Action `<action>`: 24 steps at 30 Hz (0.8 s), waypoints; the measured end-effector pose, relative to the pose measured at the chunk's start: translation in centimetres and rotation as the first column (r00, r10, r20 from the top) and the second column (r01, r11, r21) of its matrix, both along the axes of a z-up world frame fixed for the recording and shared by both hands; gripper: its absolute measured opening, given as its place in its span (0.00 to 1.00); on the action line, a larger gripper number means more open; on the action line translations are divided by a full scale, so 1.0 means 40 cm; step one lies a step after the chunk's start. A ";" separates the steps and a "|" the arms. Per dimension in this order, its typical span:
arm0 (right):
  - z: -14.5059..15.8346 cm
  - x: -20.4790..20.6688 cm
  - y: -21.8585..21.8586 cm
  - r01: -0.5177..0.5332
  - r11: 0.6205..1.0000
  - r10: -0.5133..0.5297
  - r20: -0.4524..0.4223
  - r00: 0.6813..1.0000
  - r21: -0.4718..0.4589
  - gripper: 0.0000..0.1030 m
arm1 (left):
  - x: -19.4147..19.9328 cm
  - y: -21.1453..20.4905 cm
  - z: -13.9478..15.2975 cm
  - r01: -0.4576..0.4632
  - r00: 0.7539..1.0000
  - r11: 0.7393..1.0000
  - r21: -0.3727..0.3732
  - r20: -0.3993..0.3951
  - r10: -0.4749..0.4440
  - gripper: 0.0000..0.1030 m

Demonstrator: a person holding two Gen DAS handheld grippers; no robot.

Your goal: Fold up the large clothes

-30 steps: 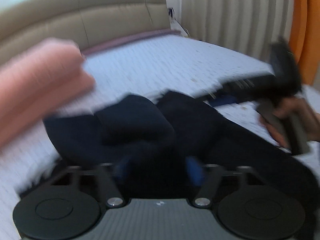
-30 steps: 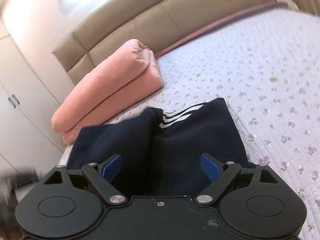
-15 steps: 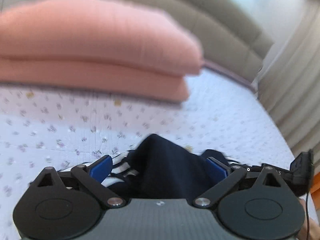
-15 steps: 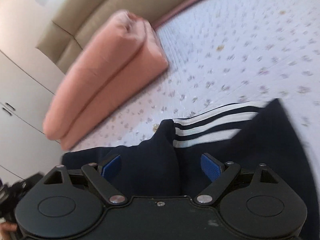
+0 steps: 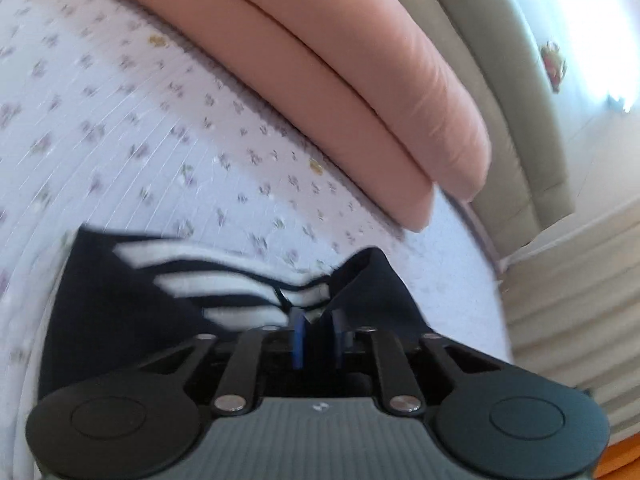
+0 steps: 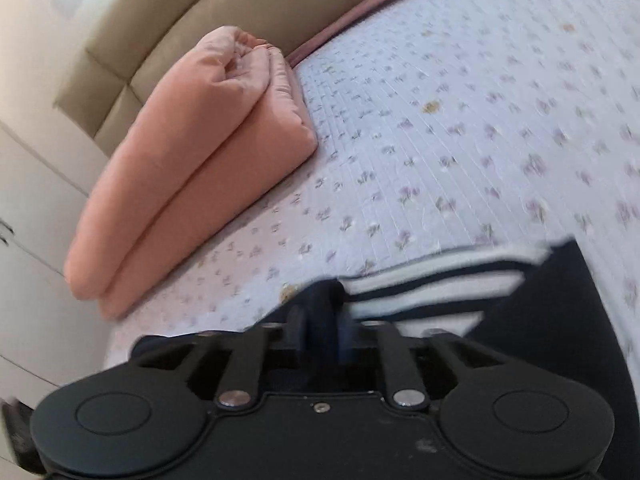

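A dark navy garment with white stripes (image 5: 120, 304) lies on the flowered bedspread (image 5: 120, 140). My left gripper (image 5: 316, 332) is shut on a fold of the navy garment, with the blue pads close together. In the right wrist view the same garment (image 6: 552, 320) spreads to the right, white stripes near its edge. My right gripper (image 6: 322, 328) is shut on another raised fold of it. Most of the garment is hidden under the gripper bodies.
A folded pink duvet (image 5: 340, 80) lies on the bed beyond the garment; it also shows in the right wrist view (image 6: 192, 168). A beige padded headboard (image 6: 180, 20) stands behind it. White curtains (image 5: 580, 300) hang at the right, white cupboard doors (image 6: 24, 200) at the left.
Both grippers have shut on folds of the navy garment; they were open half a second ago. Both views have swung, and the pink duvet now sits closer.
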State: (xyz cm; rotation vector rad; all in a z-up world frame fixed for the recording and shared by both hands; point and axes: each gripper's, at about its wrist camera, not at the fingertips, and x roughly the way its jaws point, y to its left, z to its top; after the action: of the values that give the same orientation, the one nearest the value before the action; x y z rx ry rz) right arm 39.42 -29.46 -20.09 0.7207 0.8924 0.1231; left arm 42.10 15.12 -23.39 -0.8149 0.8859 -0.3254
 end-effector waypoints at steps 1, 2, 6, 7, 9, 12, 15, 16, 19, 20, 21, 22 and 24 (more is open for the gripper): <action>0.013 -0.021 -0.006 -0.019 1.000 0.019 -0.003 1.000 0.015 0.82 | -0.010 0.002 0.012 0.023 1.000 1.000 -0.002 -0.001 -0.023 0.39; 0.022 -0.041 -0.010 -0.038 0.999 0.038 -0.008 0.999 0.022 0.83 | -0.019 -0.005 0.028 0.062 0.998 0.998 0.008 0.001 -0.062 0.59; 0.030 -0.122 0.016 -0.139 0.990 0.141 -0.139 0.980 0.024 0.83 | -0.071 -0.077 0.062 0.196 0.980 0.980 0.032 0.014 -0.196 0.86; 0.024 -0.139 0.030 -0.169 0.985 0.173 -0.168 0.971 0.036 0.83 | -0.078 -0.107 0.054 0.228 0.974 0.973 0.024 0.001 -0.229 0.86; 0.020 -0.176 0.049 -0.184 0.981 0.191 -0.160 0.969 0.056 0.82 | -0.079 -0.161 0.033 0.284 0.957 0.958 0.033 -0.066 -0.282 0.58; 0.081 -0.223 0.045 -0.159 0.985 0.162 -0.045 0.986 0.066 0.06 | -0.087 -0.194 0.028 0.279 0.954 0.960 -0.009 -0.114 -0.278 0.08; 0.182 -0.272 0.017 -0.144 0.989 0.140 0.098 0.985 0.028 0.06 | -0.154 -0.173 0.094 0.244 0.970 0.965 -0.099 0.003 -0.245 0.08; 0.201 -0.285 0.006 -0.137 0.991 0.135 0.109 0.985 0.012 0.06 | -0.185 -0.164 0.109 0.232 0.973 0.967 -0.110 0.037 -0.229 0.08; 0.179 -0.303 0.005 -0.143 0.987 0.147 0.042 0.988 -0.076 0.06 | -0.244 -0.162 0.074 0.223 0.975 0.972 -0.069 0.018 -0.222 0.09; 0.152 -0.306 0.014 -0.156 0.982 0.156 -0.004 0.988 -0.107 0.06 | -0.256 -0.169 0.038 0.234 0.972 0.972 -0.027 -0.026 -0.235 0.09; 0.117 -0.306 0.028 -0.195 0.971 0.188 -0.062 0.980 -0.135 0.06 | -0.263 -0.171 0.007 0.235 0.970 0.972 -0.001 -0.069 -0.235 0.09; 0.092 -0.309 0.041 -0.227 0.959 0.212 -0.101 0.972 -0.170 0.08 | -0.271 -0.172 -0.036 0.236 0.964 0.972 0.007 -0.128 -0.233 0.11; 0.090 -0.325 0.060 -0.230 0.946 0.216 -0.084 0.973 -0.229 0.18 | -0.282 -0.163 -0.077 0.219 0.960 0.974 -0.049 -0.166 -0.224 0.13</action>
State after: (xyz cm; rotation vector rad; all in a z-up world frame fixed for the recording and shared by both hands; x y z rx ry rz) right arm 26.40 -27.07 -16.49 0.3998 1.0236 0.1940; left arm 30.81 8.60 -26.48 -0.7808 1.1398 -0.4715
